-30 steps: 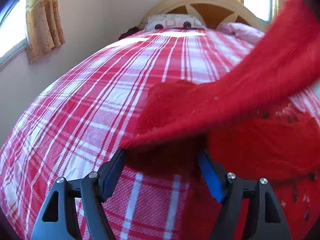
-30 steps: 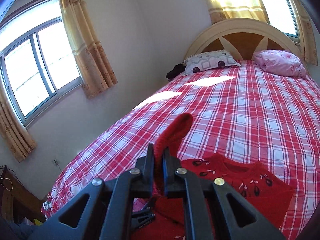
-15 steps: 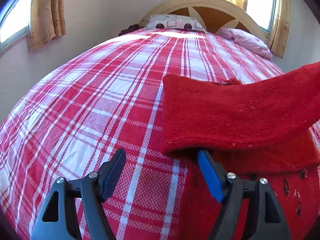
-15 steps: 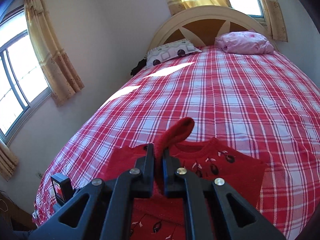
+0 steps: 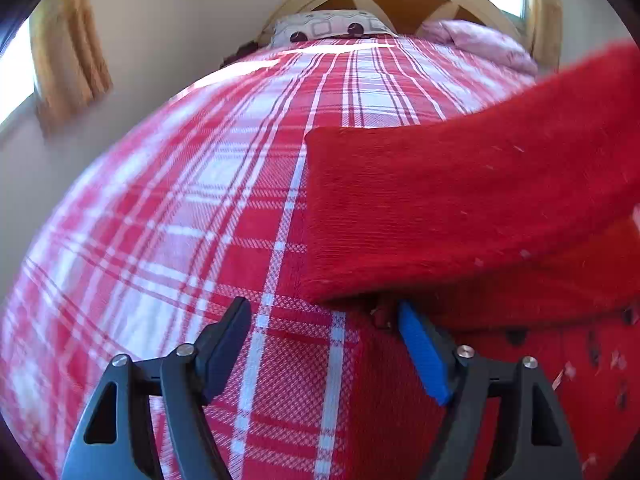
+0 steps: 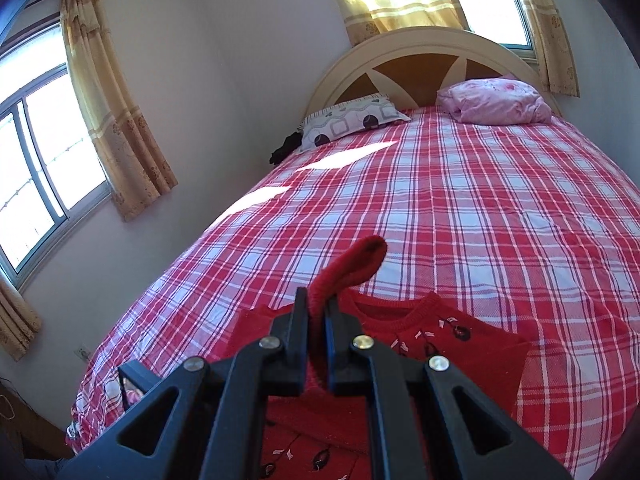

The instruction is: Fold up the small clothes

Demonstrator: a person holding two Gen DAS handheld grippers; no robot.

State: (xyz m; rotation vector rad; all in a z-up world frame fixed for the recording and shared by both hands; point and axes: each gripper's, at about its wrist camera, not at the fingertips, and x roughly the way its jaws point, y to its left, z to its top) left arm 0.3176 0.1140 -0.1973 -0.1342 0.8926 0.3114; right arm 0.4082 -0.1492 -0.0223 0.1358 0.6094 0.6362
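A small red knit sweater [image 6: 440, 336] with dark flower motifs lies flat on the red-and-white plaid bed [image 6: 440, 200]. My right gripper [image 6: 316, 300] is shut on the cuff of its sleeve [image 6: 356, 264], held up over the sweater's body. In the left wrist view that sleeve [image 5: 460, 208] stretches as a broad red band from its fold up to the right, above the body [image 5: 560, 360]. My left gripper [image 5: 322, 312] sits low over the bed at the sweater's left edge, just below the sleeve's fold. Its jaws are opening with only bedsheet and the sweater's edge under them.
A patterned pillow [image 6: 352, 118] and a pink pillow [image 6: 496, 102] lie by the arched headboard [image 6: 420, 64]. A wall with a curtained window [image 6: 40, 168] runs along the bed's left side. The plaid sheet [image 5: 200, 220] spreads out left of the sweater.
The right gripper has carried the sleeve across over the sweater's body, flattening its fold. The sleeve's edge has left the left gripper's jaws, which now stand a little wider.
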